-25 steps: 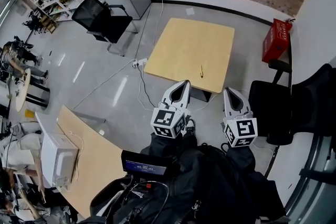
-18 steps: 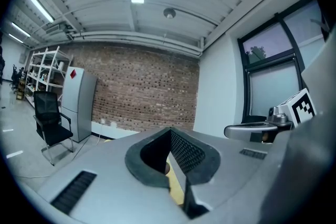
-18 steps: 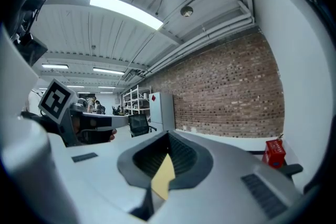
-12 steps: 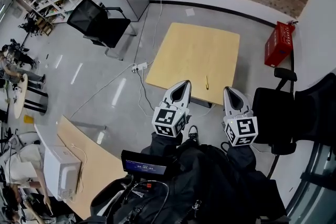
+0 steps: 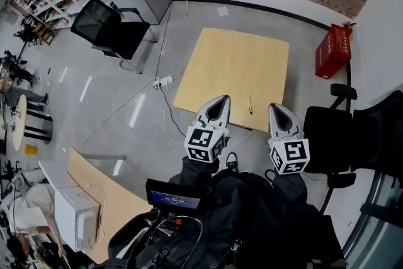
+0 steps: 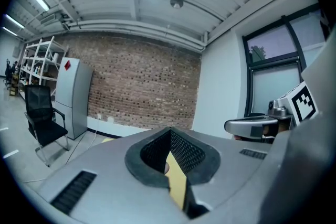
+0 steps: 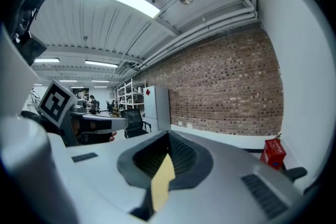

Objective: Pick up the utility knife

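Note:
The utility knife is a thin yellowish stick lying near the front edge of the square wooden table in the head view. My left gripper hangs over the table's front edge, left of the knife and apart from it. To the knife's right, my right gripper is held at the same height. Both point forward, shut and empty. In the left gripper view the gripper shows only a sliver of tabletop between its jaws. The right gripper view's gripper shows the same. Neither gripper view shows the knife.
A red box stands on the floor right of the table. Black chairs stand at the far left and the near right. A power strip with cables lies left of the table. Another wooden tabletop is at lower left.
The head view has shifted, and the table and knife now sit closer to both grippers' tips. The grippers hold the same pose and stay shut.

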### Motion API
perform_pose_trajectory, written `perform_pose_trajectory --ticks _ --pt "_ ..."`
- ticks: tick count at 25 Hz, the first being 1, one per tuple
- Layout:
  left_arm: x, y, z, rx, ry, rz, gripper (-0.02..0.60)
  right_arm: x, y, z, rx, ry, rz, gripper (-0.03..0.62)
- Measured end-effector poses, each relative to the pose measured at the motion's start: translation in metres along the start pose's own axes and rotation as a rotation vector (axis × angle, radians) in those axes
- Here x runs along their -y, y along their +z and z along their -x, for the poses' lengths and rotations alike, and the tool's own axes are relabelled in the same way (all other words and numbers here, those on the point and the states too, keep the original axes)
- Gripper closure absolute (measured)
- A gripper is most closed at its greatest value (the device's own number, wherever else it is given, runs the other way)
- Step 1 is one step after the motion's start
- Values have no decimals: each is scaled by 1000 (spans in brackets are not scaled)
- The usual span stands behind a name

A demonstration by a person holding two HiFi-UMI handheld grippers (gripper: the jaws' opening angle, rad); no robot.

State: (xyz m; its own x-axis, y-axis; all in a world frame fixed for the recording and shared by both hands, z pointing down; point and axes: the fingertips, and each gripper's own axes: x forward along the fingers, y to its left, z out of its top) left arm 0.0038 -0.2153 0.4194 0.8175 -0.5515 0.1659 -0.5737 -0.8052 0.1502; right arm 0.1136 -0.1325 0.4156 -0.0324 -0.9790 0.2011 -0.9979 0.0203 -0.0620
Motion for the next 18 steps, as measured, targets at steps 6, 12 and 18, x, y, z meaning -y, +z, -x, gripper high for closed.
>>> perform_pose_trajectory --ticks 6,12,18 --pt "-20 -3 -12 -22 -20 2 583 -9 7 -20 -8 -6 8 589" --pt "-32 -10 -23 -36 -34 20 583 -18 2 -35 -40 4 18 589" --pt "-32 -10 -33 -41 -22 31 583 -16 1 -44 -59 32 23 589"
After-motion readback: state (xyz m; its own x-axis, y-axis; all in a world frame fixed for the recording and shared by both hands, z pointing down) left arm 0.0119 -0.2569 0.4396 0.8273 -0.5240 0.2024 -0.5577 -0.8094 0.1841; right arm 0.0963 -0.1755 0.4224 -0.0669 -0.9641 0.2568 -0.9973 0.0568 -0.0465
